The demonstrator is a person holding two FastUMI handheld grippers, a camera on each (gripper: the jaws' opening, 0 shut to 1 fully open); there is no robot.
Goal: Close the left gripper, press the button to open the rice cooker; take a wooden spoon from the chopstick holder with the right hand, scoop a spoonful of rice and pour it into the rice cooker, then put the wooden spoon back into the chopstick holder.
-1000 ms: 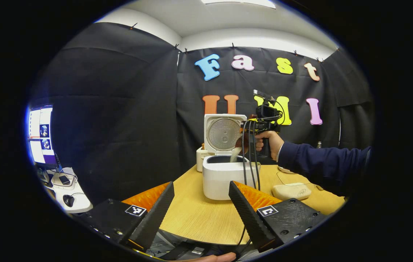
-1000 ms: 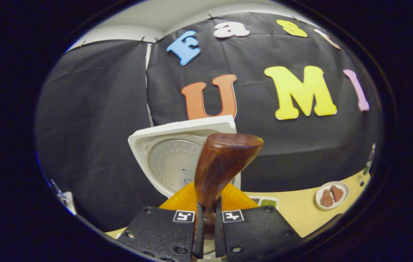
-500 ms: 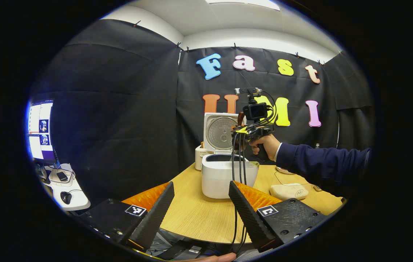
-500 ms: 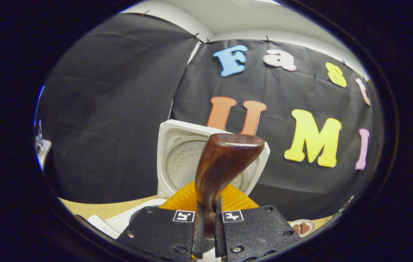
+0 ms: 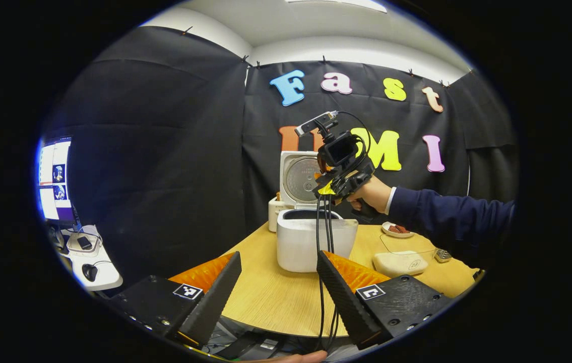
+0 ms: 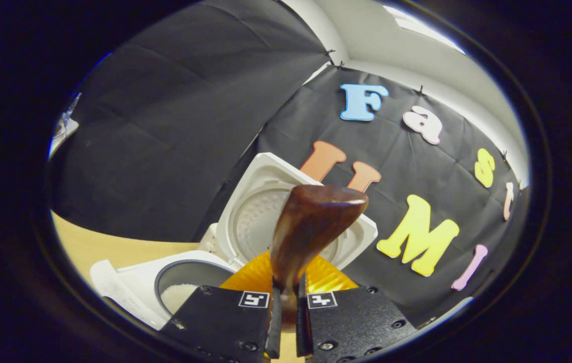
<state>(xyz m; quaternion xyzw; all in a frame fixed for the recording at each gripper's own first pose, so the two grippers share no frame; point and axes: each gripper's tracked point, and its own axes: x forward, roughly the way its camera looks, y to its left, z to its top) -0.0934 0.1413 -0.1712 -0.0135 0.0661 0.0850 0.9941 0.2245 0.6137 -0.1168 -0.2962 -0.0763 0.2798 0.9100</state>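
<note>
Right gripper [image 6: 286,322] jaws were clamped on wooden spoon [image 6: 311,227], bowl ahead of them above open rice cooker [image 6: 180,287]; left gripper [image 5: 278,297] jaws apart, idle

Your left gripper [image 5: 278,287] has bare table [image 5: 270,297] ahead up to the rice cooker [image 5: 316,244], which blocks the middle (its raised lid [image 5: 300,177] walls off the back). To its right, a pale pad [image 5: 400,262] and small dish [image 5: 395,229] narrow the passage
</note>
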